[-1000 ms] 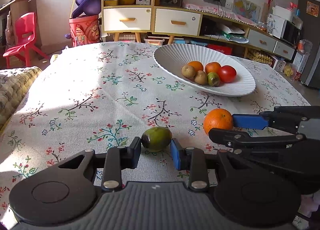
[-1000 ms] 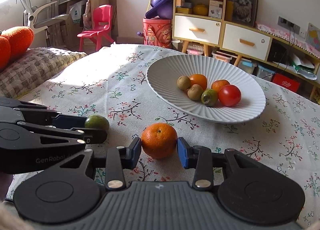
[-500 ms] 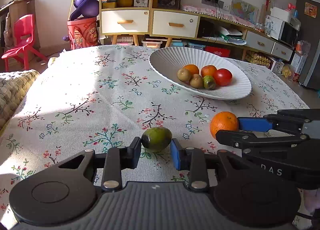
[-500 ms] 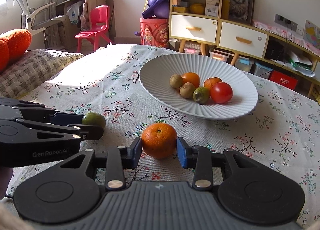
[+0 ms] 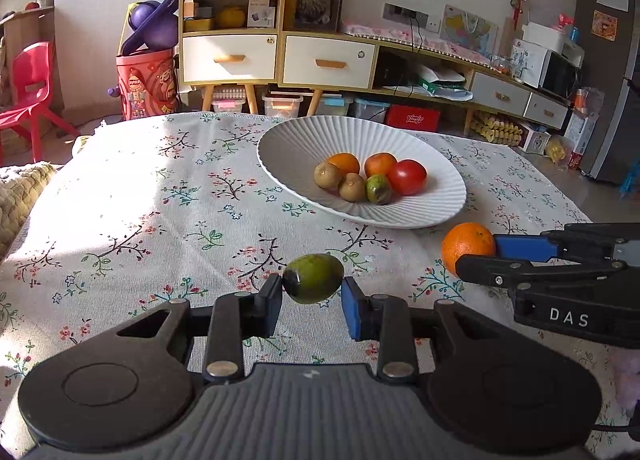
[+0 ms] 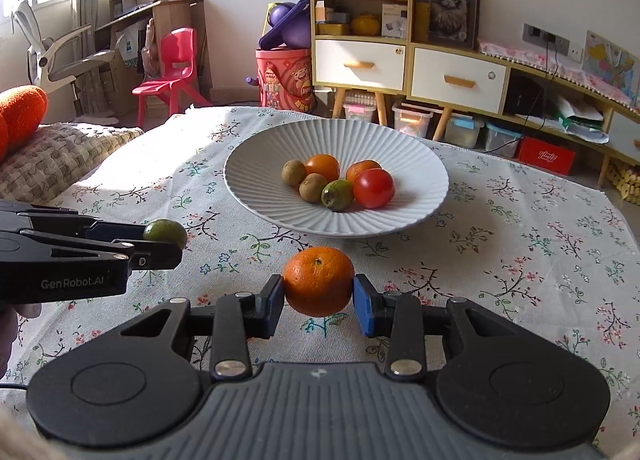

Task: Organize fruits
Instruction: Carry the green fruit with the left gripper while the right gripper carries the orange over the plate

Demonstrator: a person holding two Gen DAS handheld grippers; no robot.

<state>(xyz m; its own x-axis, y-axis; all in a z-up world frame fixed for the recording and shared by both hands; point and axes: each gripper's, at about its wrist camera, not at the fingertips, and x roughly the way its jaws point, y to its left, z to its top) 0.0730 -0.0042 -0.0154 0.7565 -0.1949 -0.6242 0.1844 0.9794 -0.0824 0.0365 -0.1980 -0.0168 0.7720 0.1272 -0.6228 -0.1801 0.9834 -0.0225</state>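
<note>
My left gripper (image 5: 313, 302) is shut on a green fruit (image 5: 313, 278) and holds it above the floral tablecloth; the fruit also shows in the right wrist view (image 6: 166, 232). My right gripper (image 6: 319, 302) is shut on an orange (image 6: 319, 281), also lifted off the cloth; it shows in the left wrist view (image 5: 468, 246) to the right of the green fruit. A white ribbed plate (image 6: 264, 196), (image 5: 288, 148) lies ahead of both grippers with several fruits in it: two kiwis, two oranges, a green fruit and a red tomato (image 6: 374, 188).
The table carries a floral tablecloth (image 5: 160, 204). A woven cushion (image 6: 60, 160) lies at the table's left edge. Behind the table stand a yellow cabinet (image 6: 360, 20), a red chair (image 6: 176, 68) and a red bin (image 6: 286, 78).
Both grippers have lifted their fruits off the cloth and risen; the plate now sits lower and nearer in both views.
</note>
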